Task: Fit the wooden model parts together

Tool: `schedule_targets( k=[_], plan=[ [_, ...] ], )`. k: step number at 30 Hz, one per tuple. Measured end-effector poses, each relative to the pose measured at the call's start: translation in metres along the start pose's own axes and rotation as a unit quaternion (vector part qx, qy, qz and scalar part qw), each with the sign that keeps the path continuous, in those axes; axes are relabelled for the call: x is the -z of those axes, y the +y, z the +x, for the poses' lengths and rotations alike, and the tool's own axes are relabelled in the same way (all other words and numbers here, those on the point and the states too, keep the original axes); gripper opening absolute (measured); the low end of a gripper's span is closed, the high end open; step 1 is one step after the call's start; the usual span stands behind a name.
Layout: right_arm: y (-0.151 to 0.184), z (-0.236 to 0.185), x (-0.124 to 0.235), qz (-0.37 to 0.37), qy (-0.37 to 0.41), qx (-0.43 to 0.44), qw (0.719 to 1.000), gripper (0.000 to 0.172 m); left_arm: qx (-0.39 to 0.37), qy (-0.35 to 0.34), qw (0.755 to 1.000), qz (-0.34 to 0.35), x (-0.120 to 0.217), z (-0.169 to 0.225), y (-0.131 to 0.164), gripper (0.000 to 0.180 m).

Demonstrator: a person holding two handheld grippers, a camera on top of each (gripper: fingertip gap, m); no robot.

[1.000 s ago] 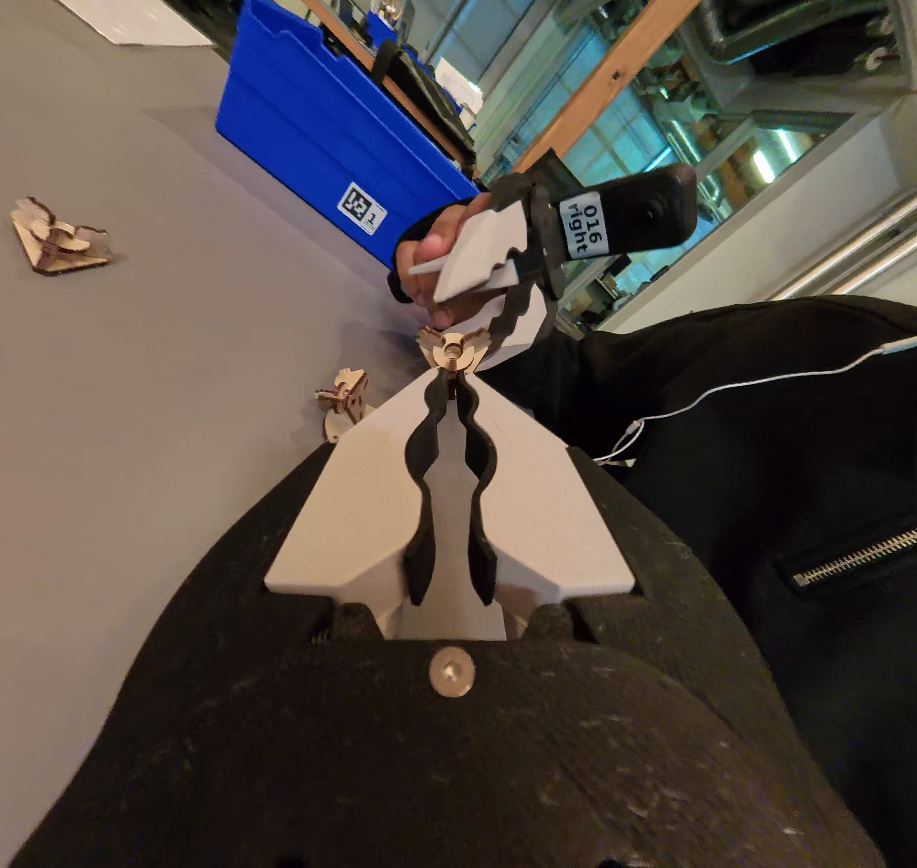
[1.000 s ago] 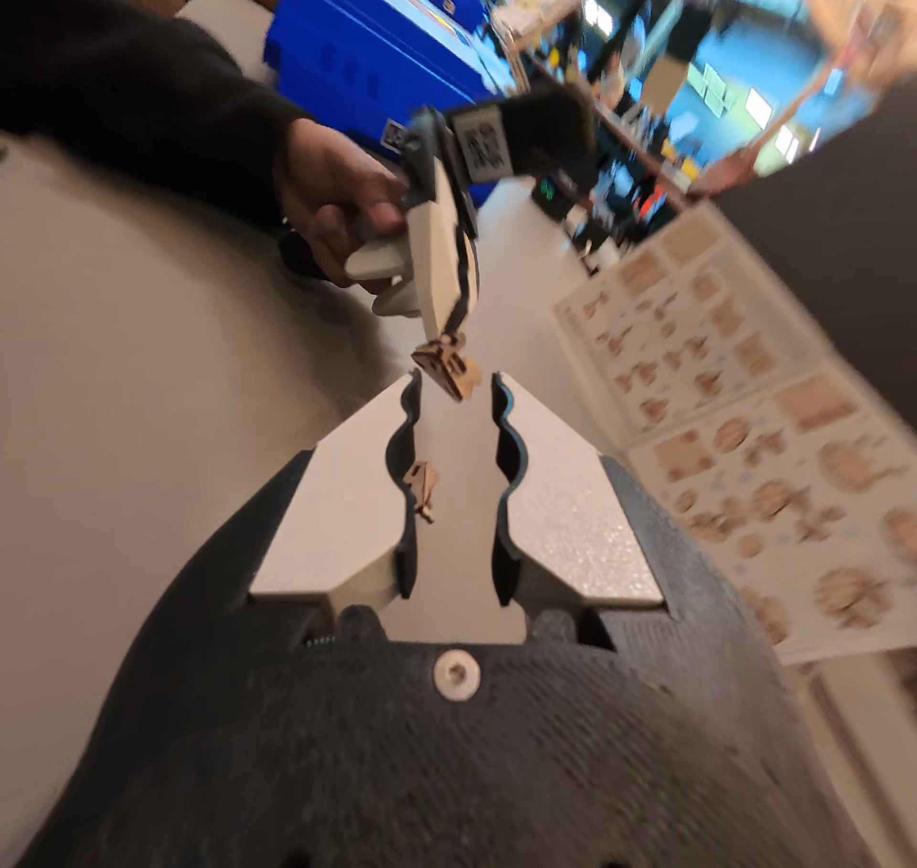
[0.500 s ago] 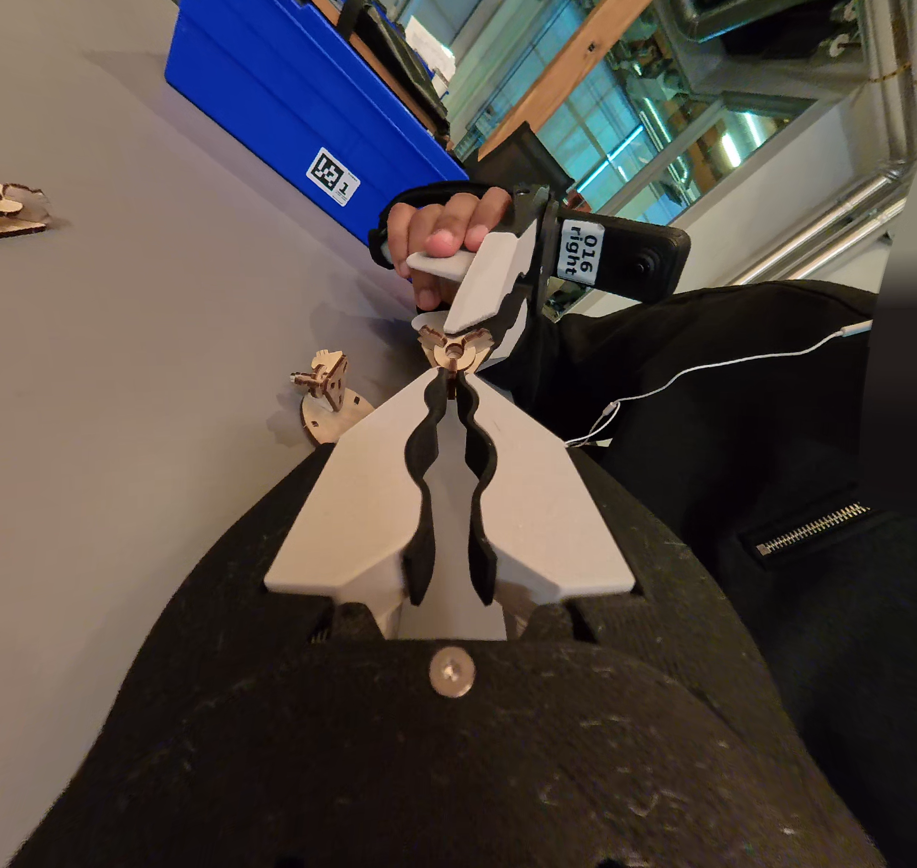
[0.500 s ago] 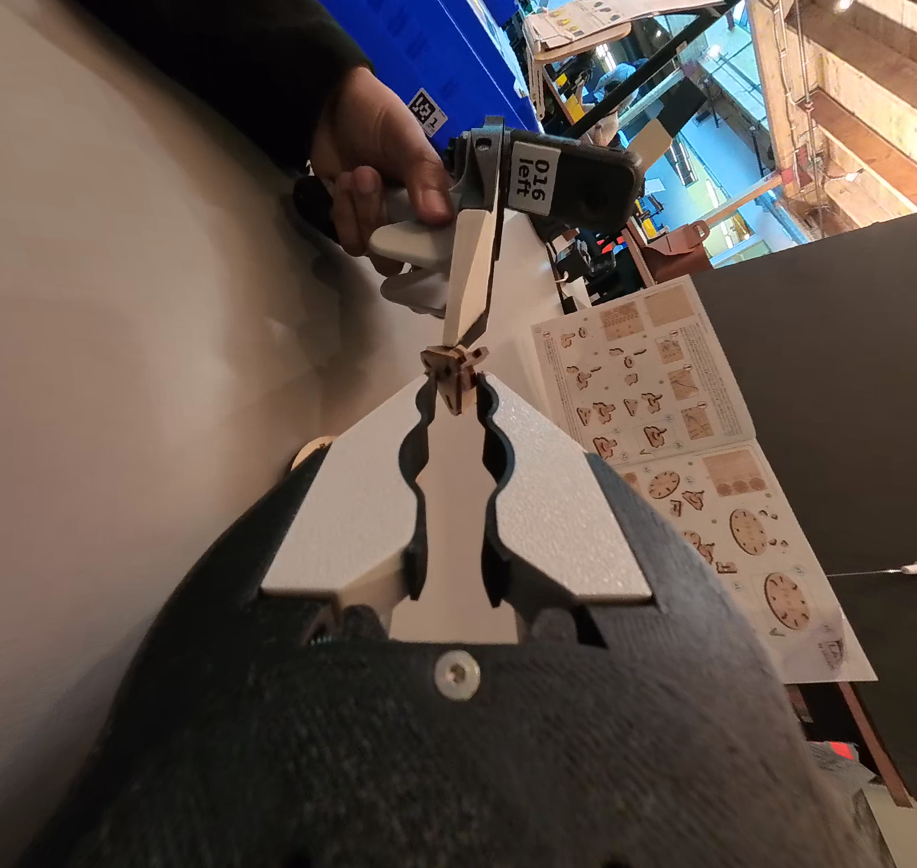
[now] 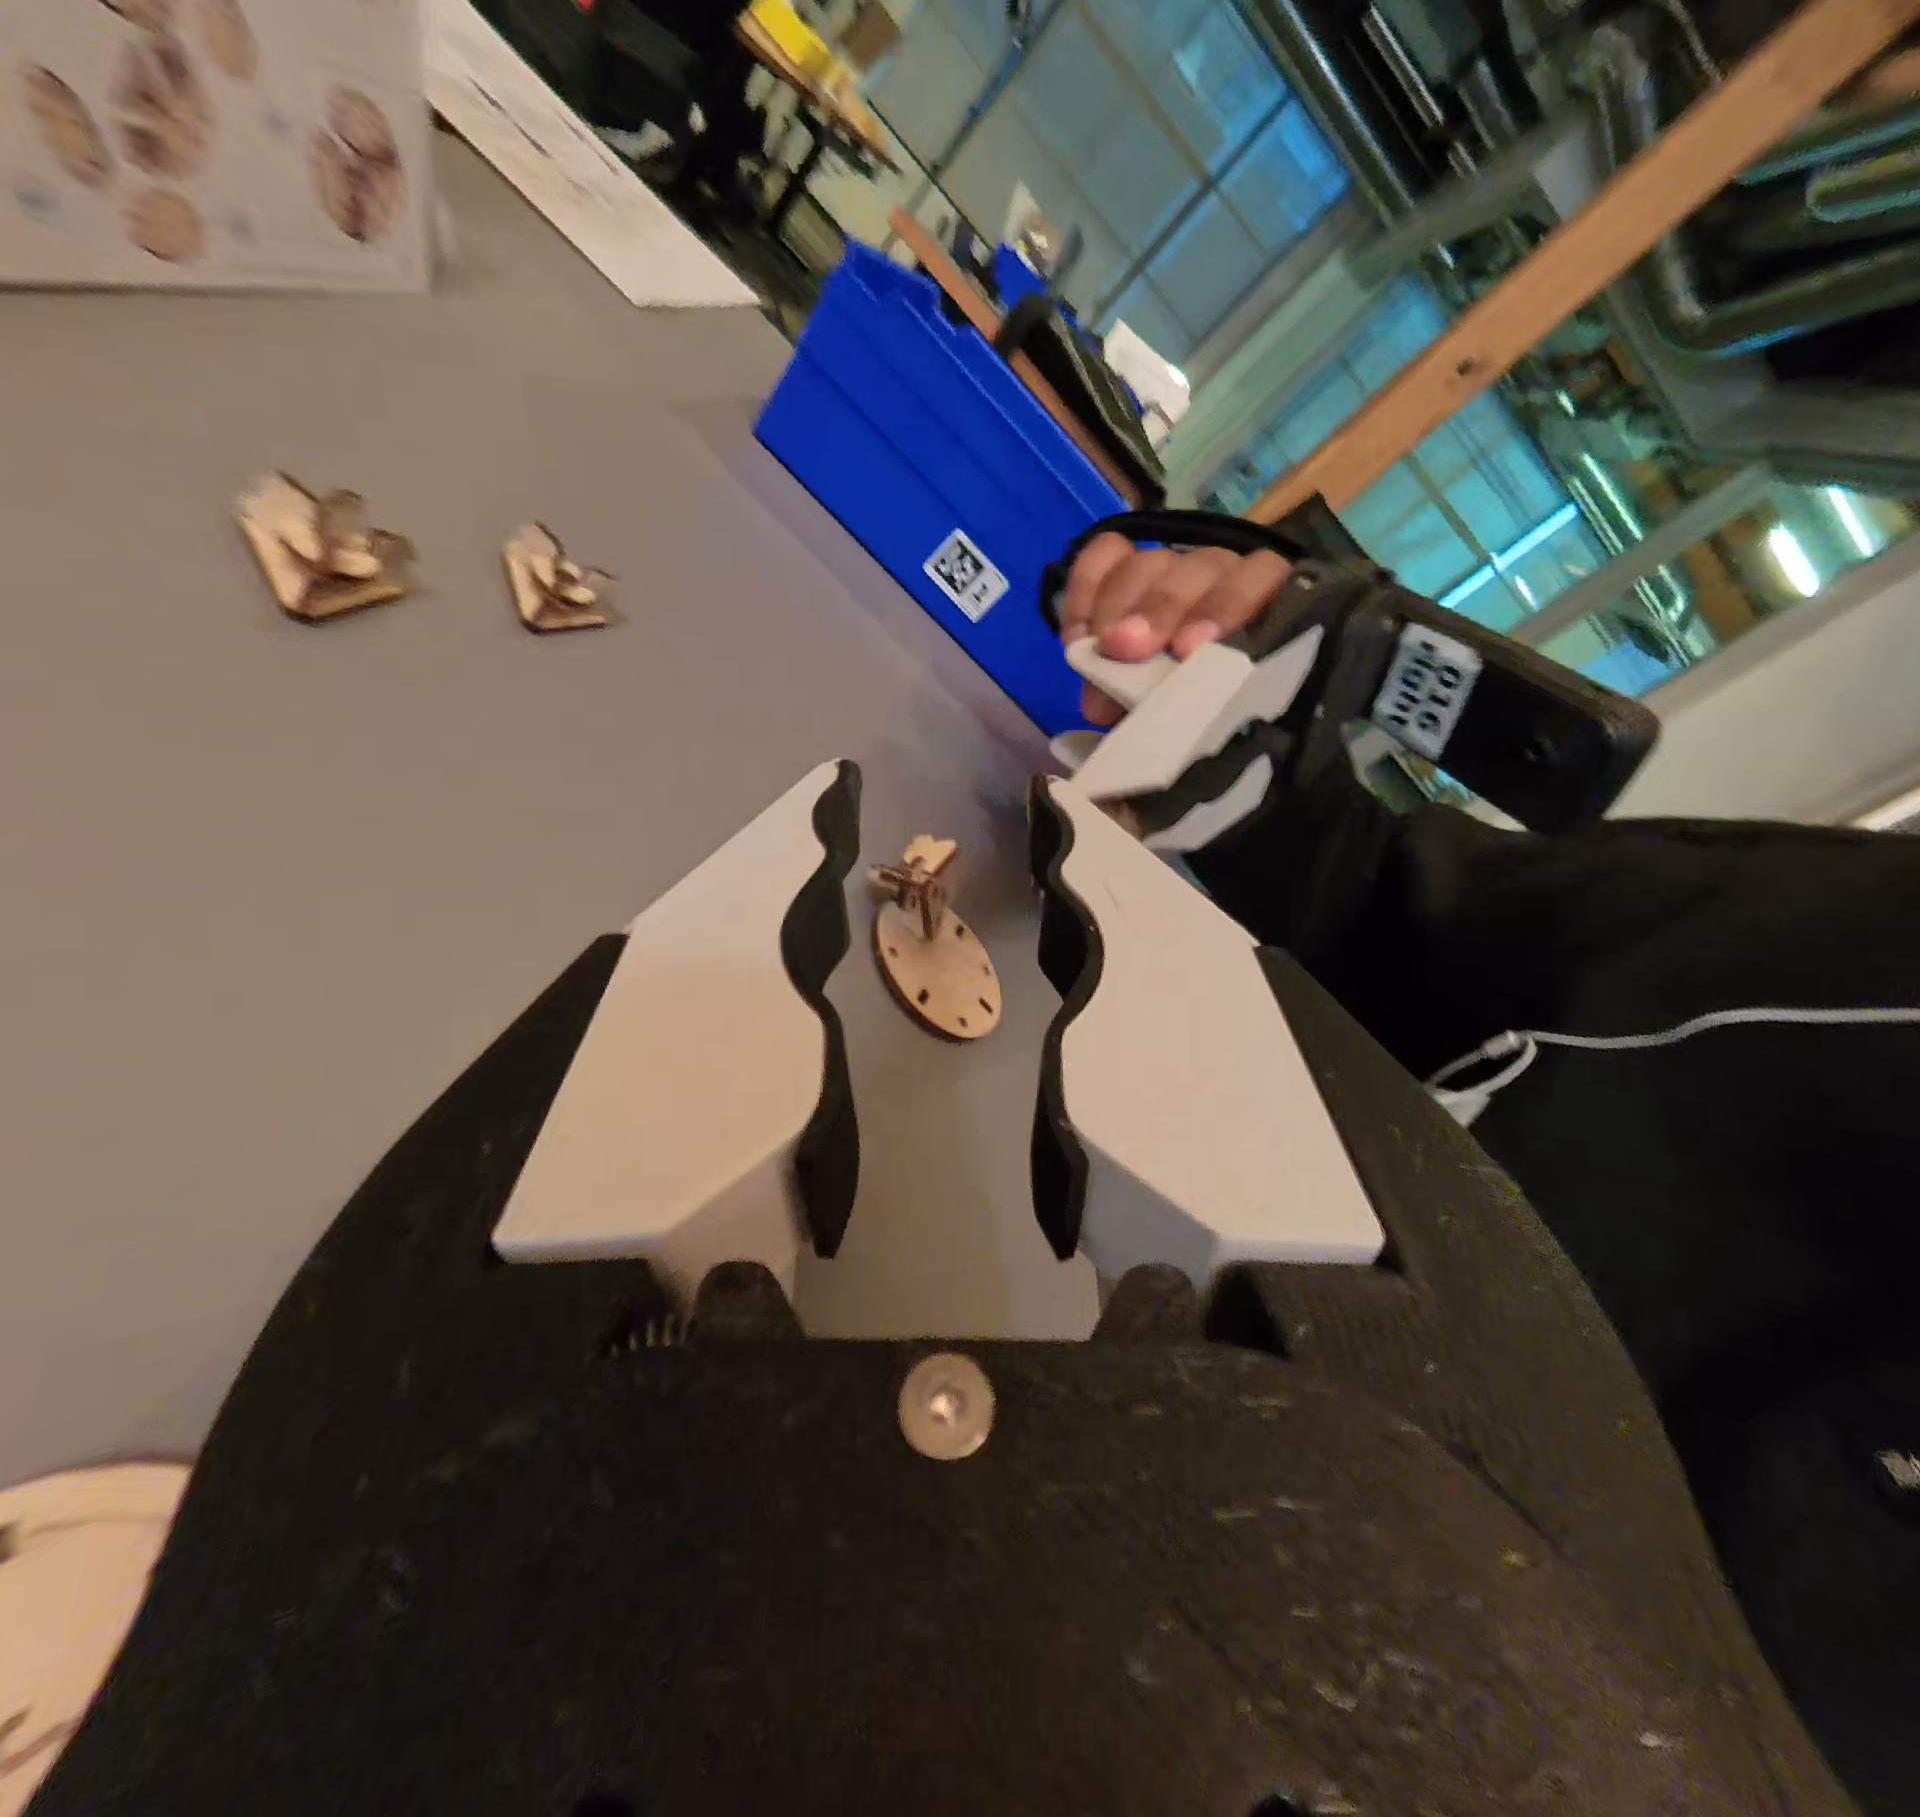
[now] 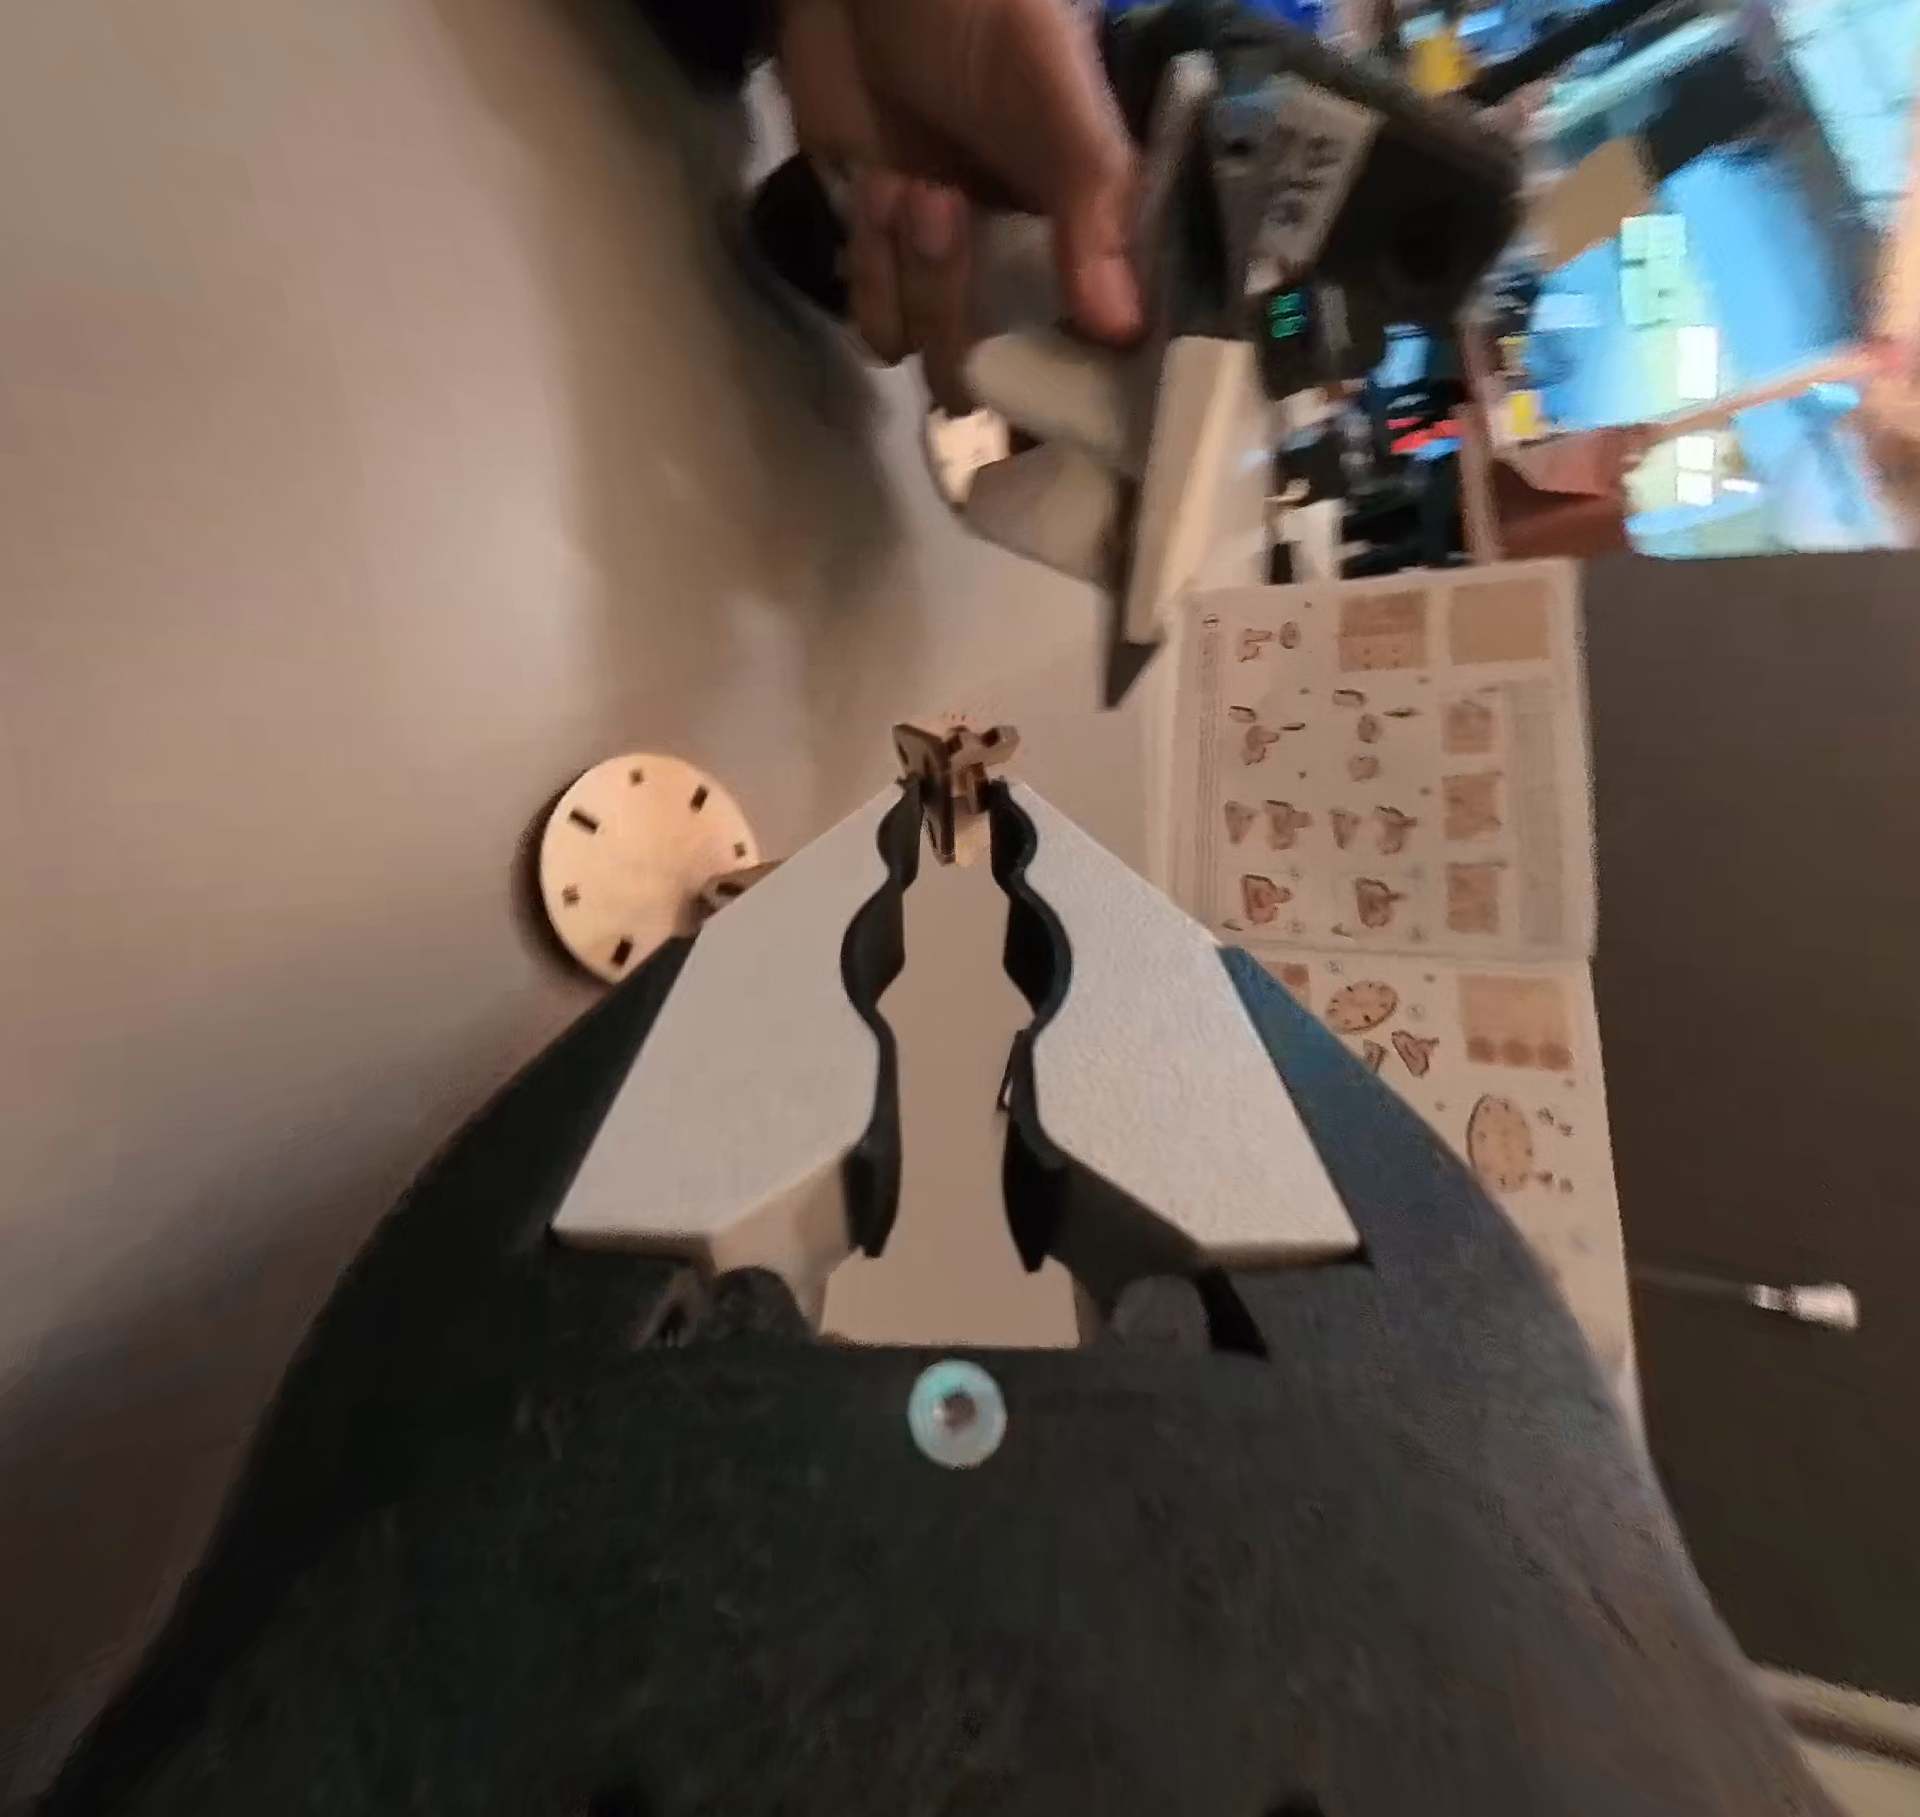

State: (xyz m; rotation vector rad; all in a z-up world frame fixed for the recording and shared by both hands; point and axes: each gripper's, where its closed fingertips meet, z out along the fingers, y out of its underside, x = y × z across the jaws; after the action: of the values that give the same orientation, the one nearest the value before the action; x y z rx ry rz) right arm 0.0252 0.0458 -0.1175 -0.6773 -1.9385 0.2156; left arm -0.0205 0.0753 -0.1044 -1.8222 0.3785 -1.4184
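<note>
L gripper (image 5: 943, 801) spread, R gripper (image 6: 951, 799) pinching 1 wooden piece (image 6: 951, 759); 1 slotted disc (image 5: 938, 978), 2 wooden assemblies (image 5: 317, 552).

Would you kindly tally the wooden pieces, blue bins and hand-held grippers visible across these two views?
Wooden pieces: 4 (round slotted disc assembly, two flat assemblies, small piece pinched in the right hand-held gripper)
Blue bins: 1
Hand-held grippers: 2 (left, open)
Total: 7

Instruction sheet (image 5: 197, 84) blurred, cut off by frame edge; pale object (image 5: 73, 1601) at lower-left corner cropped, unidentifiable.
</note>
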Motion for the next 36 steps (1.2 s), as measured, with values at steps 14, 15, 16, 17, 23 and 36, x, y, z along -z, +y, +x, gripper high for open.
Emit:
schedule_targets(
  k=[14, 15, 16, 17, 23, 36],
  plan=[
    [0.008, -0.048, -0.015, -0.198, -0.486, 0.259, 0.811, 0.01, 0.013, 0.0, 0.994, 0.106, 0.037, 0.004, -0.045, 0.03],
    [0.006, -0.049, -0.015, -0.208, -0.498, 0.266, 0.799, 0.01, 0.013, 0.003, 0.994, 0.109, 0.038, 0.006, -0.047, 0.03],
    [0.007, -0.048, -0.015, -0.22, -0.507, 0.278, 0.786, 0.01, 0.012, 0.006, 0.994, 0.113, 0.039, 0.008, -0.048, 0.03],
    [0.007, -0.047, -0.015, -0.229, -0.512, 0.291, 0.775, 0.01, 0.011, 0.01, 0.993, 0.115, 0.039, 0.01, -0.05, 0.03],
    [0.007, -0.046, -0.016, -0.258, -0.544, 0.292, 0.743, 0.01, 0.002, 0.029, 0.992, 0.119, 0.038, 0.023, -0.054, 0.03],
    [0.012, -0.05, -0.02, -0.266, -0.566, 0.305, 0.718, 0.01, 0.0, 0.028, 0.992, 0.124, 0.039, 0.025, -0.057, 0.03]
  ],
)
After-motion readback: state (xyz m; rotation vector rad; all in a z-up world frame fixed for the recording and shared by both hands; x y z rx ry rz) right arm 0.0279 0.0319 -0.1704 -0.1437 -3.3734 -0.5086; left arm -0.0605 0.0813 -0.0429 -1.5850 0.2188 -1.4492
